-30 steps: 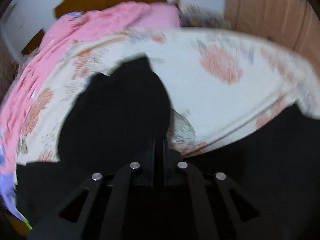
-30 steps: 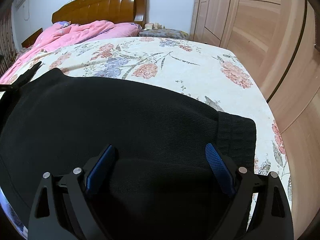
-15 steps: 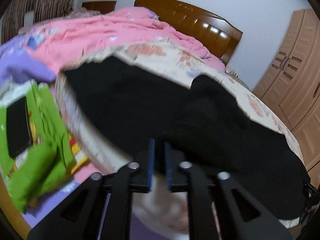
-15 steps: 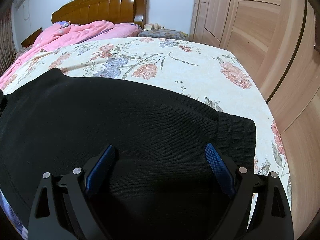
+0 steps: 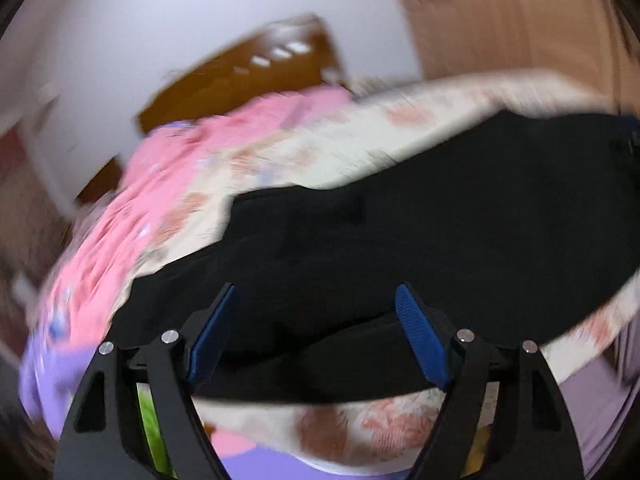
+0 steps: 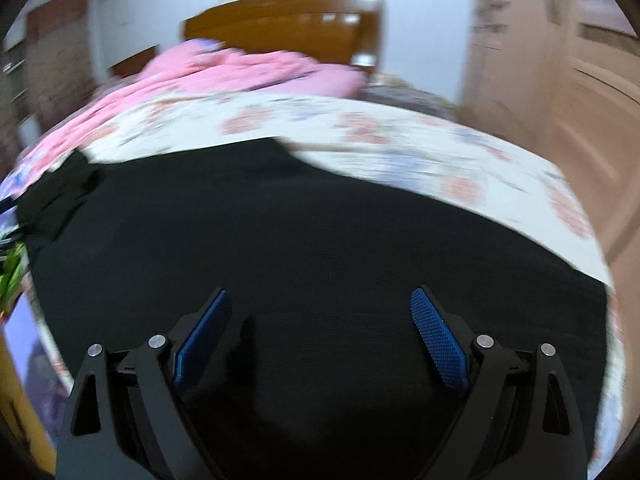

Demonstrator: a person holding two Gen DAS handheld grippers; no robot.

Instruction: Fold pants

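Observation:
Black knit pants (image 5: 400, 240) lie folded across the near end of a floral bedsheet (image 5: 304, 152). In the left wrist view my left gripper (image 5: 318, 320) hovers over the pants' near left edge, its jaws opening, the blue pads (image 5: 210, 338) clear of the cloth. The picture is blurred by motion. In the right wrist view the pants (image 6: 320, 248) fill the lower half, and my right gripper (image 6: 320, 328) stands open above them with nothing pinched between its pads (image 6: 438, 338).
A pink quilt (image 6: 224, 72) is bunched by the wooden headboard (image 6: 288, 20). Wooden wardrobe doors (image 6: 560, 80) stand along the right of the bed. Green and purple bedding (image 5: 152, 428) hangs below the mattress edge at the left.
My left gripper was shut on the pants' cloth, swung sideways and has spread its jaws, letting go. My right gripper stayed open and shifted so the pants sit more to the left.

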